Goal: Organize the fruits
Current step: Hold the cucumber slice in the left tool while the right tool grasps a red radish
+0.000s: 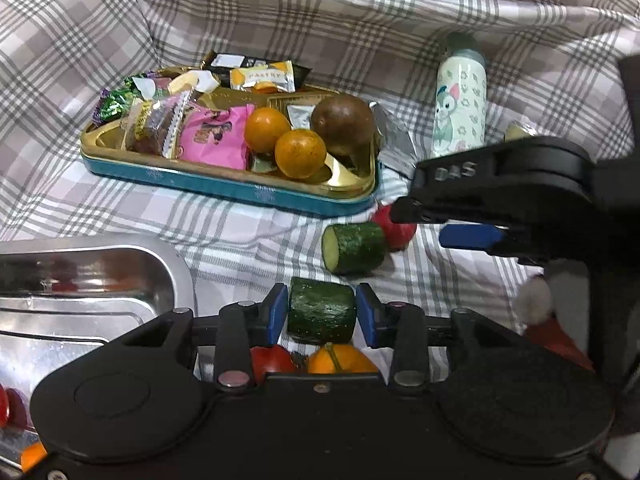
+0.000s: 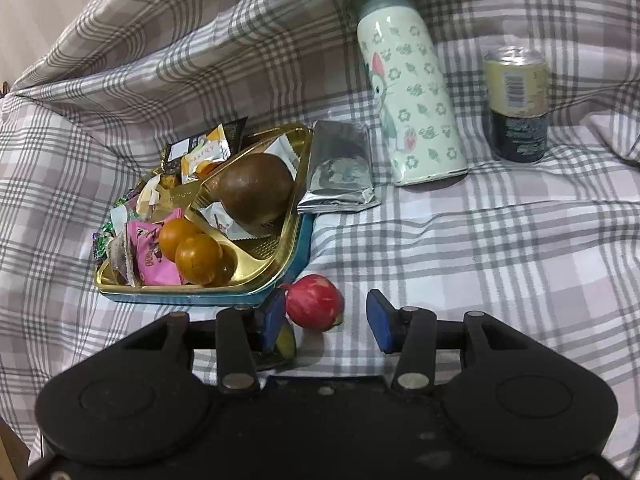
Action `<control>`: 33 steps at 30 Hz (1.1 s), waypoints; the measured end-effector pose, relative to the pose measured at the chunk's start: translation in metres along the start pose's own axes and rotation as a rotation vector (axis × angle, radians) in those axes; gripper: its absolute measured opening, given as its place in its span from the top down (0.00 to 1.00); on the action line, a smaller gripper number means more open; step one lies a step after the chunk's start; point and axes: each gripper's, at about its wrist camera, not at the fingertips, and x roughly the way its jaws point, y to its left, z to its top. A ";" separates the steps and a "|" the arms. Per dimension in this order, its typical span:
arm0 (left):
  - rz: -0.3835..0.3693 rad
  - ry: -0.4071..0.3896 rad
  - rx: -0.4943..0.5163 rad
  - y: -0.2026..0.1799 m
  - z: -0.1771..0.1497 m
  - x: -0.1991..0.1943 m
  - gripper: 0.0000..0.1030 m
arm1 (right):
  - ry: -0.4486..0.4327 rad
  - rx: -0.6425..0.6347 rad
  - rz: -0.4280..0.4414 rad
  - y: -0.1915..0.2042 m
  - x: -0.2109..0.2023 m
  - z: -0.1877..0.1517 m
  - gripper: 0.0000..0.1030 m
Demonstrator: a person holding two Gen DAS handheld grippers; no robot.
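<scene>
Covering the whole surface, a checked cloth (image 1: 248,236) carries everything here, bunched into folds at twelve o'clock. On it at ten o'clock in the left wrist view sits a gold-lined tin (image 1: 224,188) with teal sides, holding wrapped sweets, a brown pear-shaped fruit (image 1: 343,125) and two oranges (image 1: 280,140). A steel tray (image 1: 92,276) lies at nine o'clock. At two o'clock stands a patterned flask (image 1: 460,108), with a drink can (image 2: 516,108) to its right in the right wrist view. The left gripper (image 1: 322,312) has a cucumber chunk (image 1: 321,310) between its blue pads, which appear to touch its sides. A second cucumber piece (image 1: 354,247) lies just beyond, touching a red apple (image 2: 314,302). The right gripper (image 2: 326,320) stands spread around that apple, the right pad clear of it.
</scene>
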 end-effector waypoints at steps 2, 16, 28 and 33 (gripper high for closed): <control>0.002 0.005 0.001 0.001 -0.002 0.002 0.53 | 0.016 -0.001 -0.011 0.003 0.007 -0.001 0.54; -0.008 0.009 -0.014 0.006 -0.006 0.011 0.49 | 0.030 0.043 -0.002 0.005 0.023 -0.002 0.53; -0.007 0.014 0.000 0.005 -0.006 0.011 0.49 | 0.090 0.055 0.022 0.000 0.022 0.004 0.63; 0.004 0.012 0.009 0.004 -0.006 0.012 0.50 | 0.081 -0.181 -0.172 0.015 0.001 -0.008 0.63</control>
